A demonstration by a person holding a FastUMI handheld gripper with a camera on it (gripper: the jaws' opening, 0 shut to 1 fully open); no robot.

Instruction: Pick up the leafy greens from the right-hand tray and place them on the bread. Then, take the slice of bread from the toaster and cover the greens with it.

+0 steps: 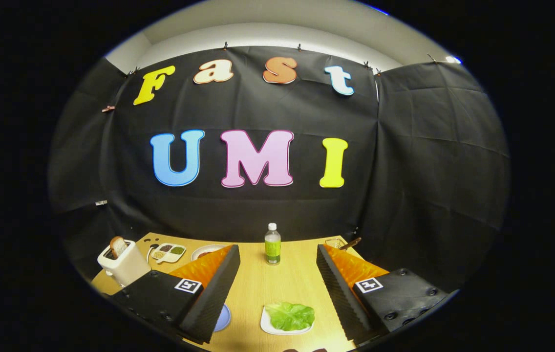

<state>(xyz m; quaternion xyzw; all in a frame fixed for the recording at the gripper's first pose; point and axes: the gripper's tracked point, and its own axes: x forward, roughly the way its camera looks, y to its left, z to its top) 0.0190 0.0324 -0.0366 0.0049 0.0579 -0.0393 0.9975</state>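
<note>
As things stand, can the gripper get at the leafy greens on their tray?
Probably yes. The gripper is open, fingers spread wide, and the leafy greens lie on their white tray between the fingers, low and near. Nothing stands over them; the bottle is well beyond, so a downward approach looks free.

The gripper (277, 254) has two wedge-shaped fingers (216, 288) with ribbed inner faces, standing wide apart. Each finger joins a black block studded with round screws. A square black-and-white marker (188, 285) sits on top of each block.
</note>
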